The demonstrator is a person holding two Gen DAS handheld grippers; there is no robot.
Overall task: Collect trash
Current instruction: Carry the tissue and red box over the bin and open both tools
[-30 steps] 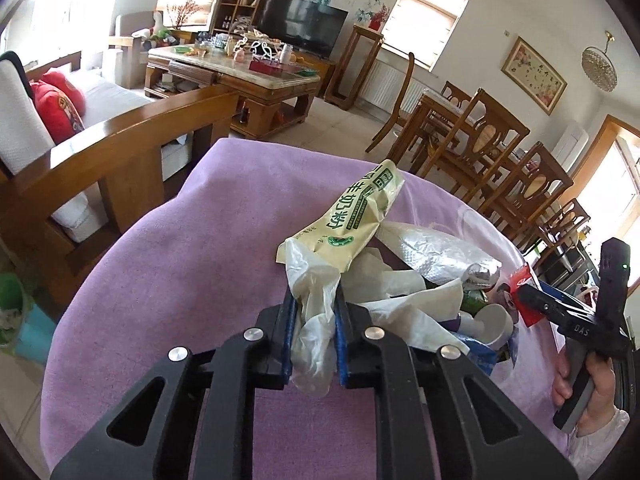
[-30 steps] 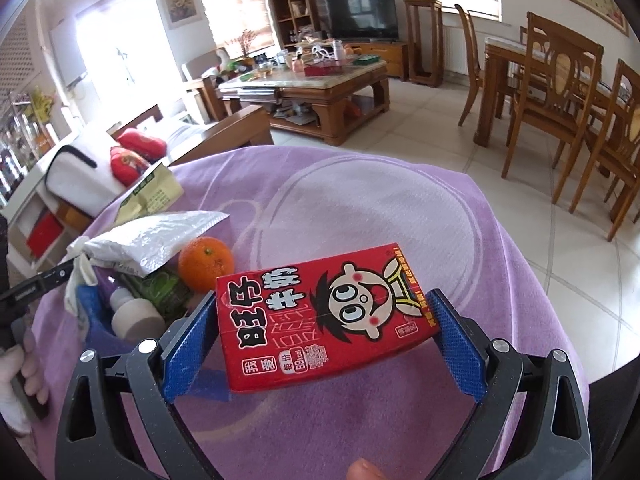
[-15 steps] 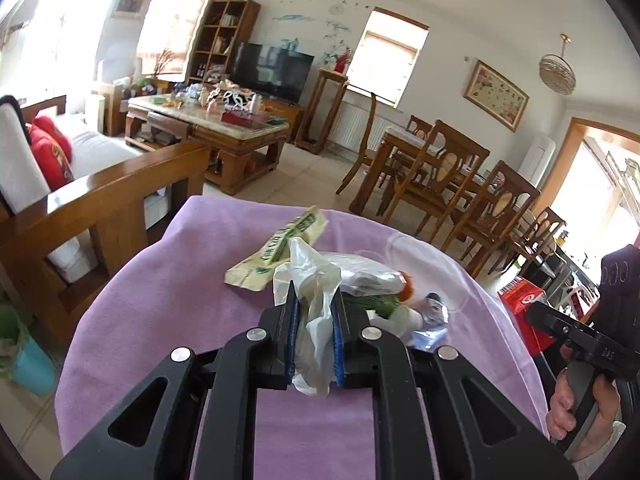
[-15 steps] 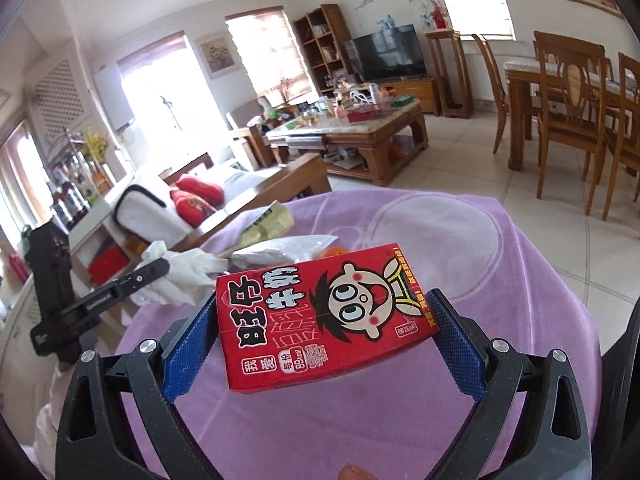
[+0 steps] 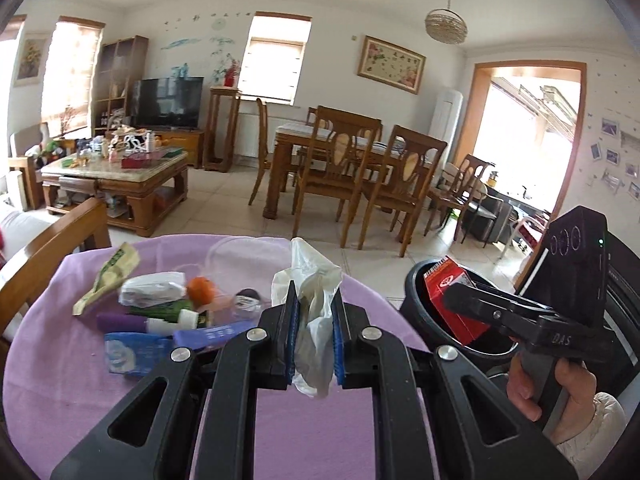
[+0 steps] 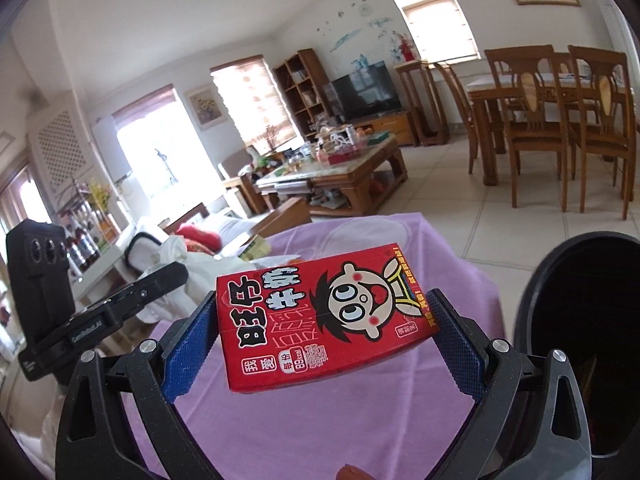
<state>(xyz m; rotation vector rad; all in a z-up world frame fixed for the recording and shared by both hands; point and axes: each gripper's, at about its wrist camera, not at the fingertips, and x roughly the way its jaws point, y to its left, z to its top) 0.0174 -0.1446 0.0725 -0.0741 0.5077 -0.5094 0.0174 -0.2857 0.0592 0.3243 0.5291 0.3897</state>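
My left gripper is shut on a crumpled white plastic bag, lifted above the purple tablecloth. My right gripper is shut on a red milk carton with a cartoon face. In the left wrist view that carton hangs over the mouth of a black trash bin at the table's right edge. The bin's rim shows at the right of the right wrist view. Left on the cloth lie a yellow-green wrapper, a silver pouch, an orange and a blue packet.
A person's hand grips the right tool's handle. A wooden sofa arm stands left of the table. Dining chairs and a coffee table stand further off on the tiled floor.
Both grippers rose and swung right towards the black bin, each keeping its load. The trash pile on the cloth now lies to the left, and the bin has come into view.
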